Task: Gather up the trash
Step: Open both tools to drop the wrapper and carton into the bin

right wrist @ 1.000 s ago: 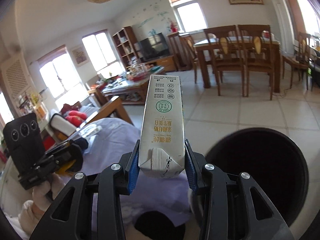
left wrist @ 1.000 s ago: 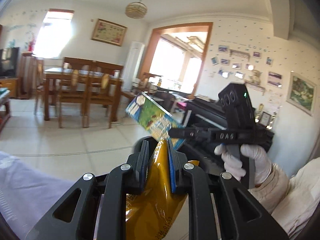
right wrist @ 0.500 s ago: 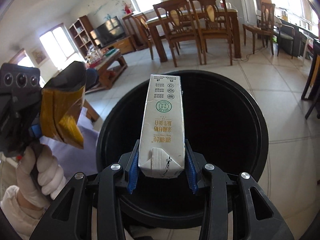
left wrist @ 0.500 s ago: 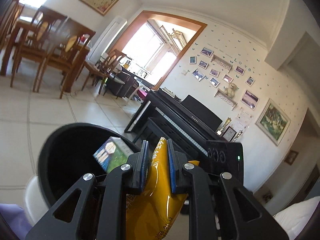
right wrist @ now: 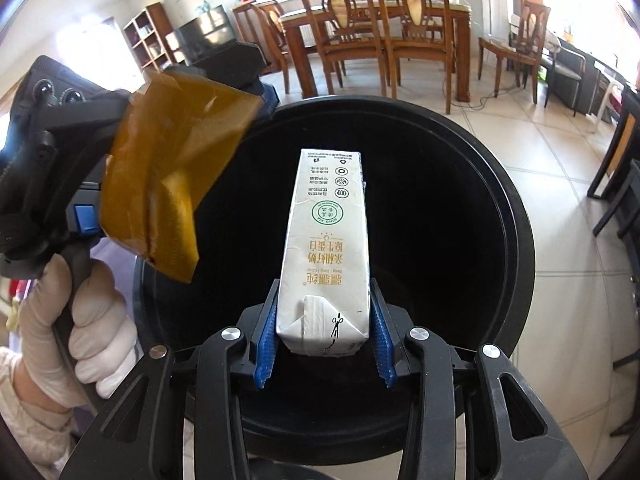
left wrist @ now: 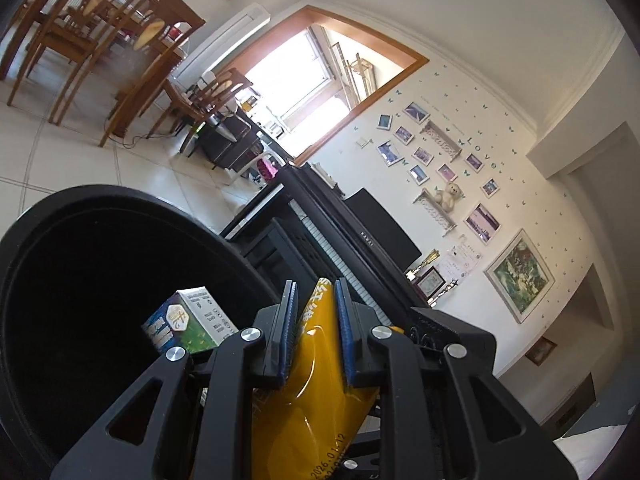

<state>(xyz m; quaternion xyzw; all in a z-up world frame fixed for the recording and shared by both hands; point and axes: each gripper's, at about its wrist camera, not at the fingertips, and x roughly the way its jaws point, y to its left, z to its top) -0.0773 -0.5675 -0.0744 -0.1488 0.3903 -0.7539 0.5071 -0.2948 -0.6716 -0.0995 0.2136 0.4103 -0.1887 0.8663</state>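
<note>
A round black trash bin (right wrist: 516, 240) stands open-mouthed on the tiled floor. My right gripper (right wrist: 324, 336) is shut on a white milk carton (right wrist: 326, 248) and points down into the bin's mouth. The carton (left wrist: 188, 324) also shows over the bin (left wrist: 120, 196) in the left wrist view. My left gripper (left wrist: 316, 292) has a crumpled yellow snack wrapper (left wrist: 316, 392) between its pads, and its jaws are opening slightly. In the right wrist view a white-gloved hand (right wrist: 92, 320) holds the left gripper (right wrist: 252, 88) at the bin's left rim, with the wrapper (right wrist: 172, 168) hanging over the edge.
A wooden dining table with chairs (right wrist: 380, 20) stands beyond the bin. A black piano (left wrist: 340, 240) lines the wall to the right of the bin. More chairs (right wrist: 616, 184) stand at the right edge. Tiled floor (right wrist: 560, 140) surrounds the bin.
Both grippers came down over the bin with their loads. The left one swung and rolled toward the rim. The bin's mouth now fills the right wrist view.
</note>
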